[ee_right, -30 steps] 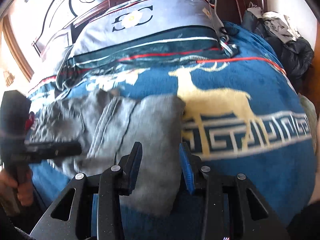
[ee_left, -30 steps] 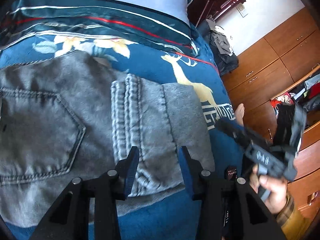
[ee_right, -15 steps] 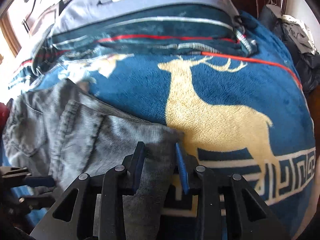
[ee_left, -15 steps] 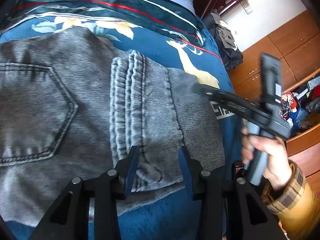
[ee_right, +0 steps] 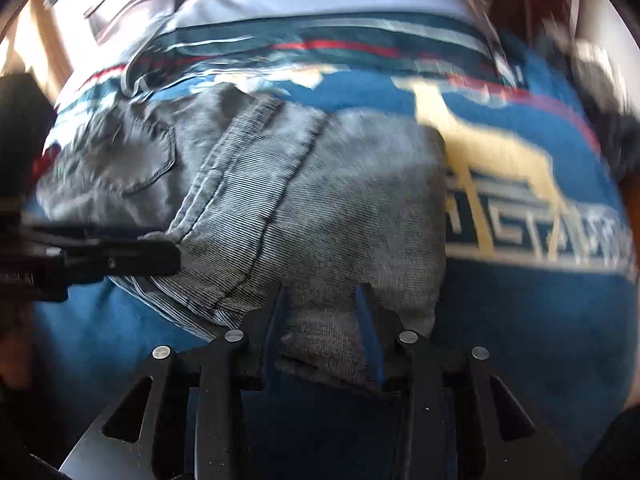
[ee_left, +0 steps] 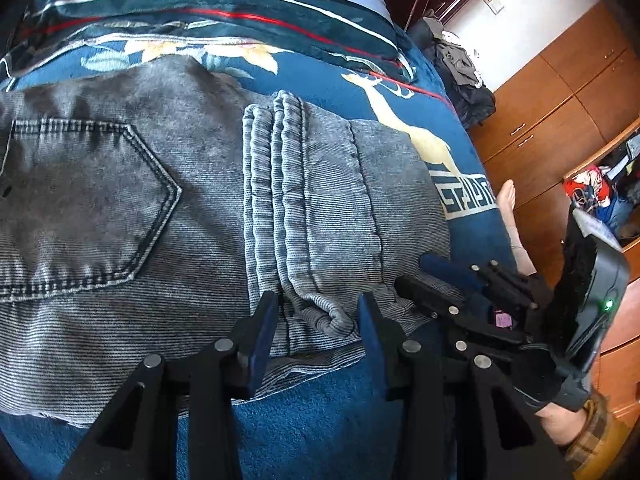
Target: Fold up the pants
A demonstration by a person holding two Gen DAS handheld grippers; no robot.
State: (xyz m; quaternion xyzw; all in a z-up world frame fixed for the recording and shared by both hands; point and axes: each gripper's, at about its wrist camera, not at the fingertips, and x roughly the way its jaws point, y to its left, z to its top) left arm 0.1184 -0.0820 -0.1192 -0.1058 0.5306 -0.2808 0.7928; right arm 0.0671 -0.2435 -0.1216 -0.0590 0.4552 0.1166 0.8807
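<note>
Grey denim pants (ee_left: pixel 168 216) lie folded on a blue blanket (ee_left: pixel 304 420), back pocket up, with the leg hems (ee_left: pixel 288 184) laid across the seat. My left gripper (ee_left: pixel 316 322) is open, its fingers straddling the near hem edge of the pants. My right gripper (ee_right: pixel 322 312) is open over the near right corner of the folded pants (ee_right: pixel 320 208); this view is blurred. The right gripper also shows in the left wrist view (ee_left: pixel 460 284), low at the pants' right edge. The left gripper shows in the right wrist view (ee_right: pixel 140 256) at the pants' left near edge.
Pillows (ee_left: pixel 224 4) lie at the head of the bed. The blanket carries a yellow deer print (ee_right: pixel 492 152). Wooden wardrobes (ee_left: pixel 560 92) and a pile of dark clothes (ee_left: pixel 464 72) stand to the right. A bare foot (ee_left: pixel 508 200) shows beside the bed.
My right gripper dropped from above the bed to the near right corner of the pants. My left gripper stayed at the near hem edge. The pants lie the same.
</note>
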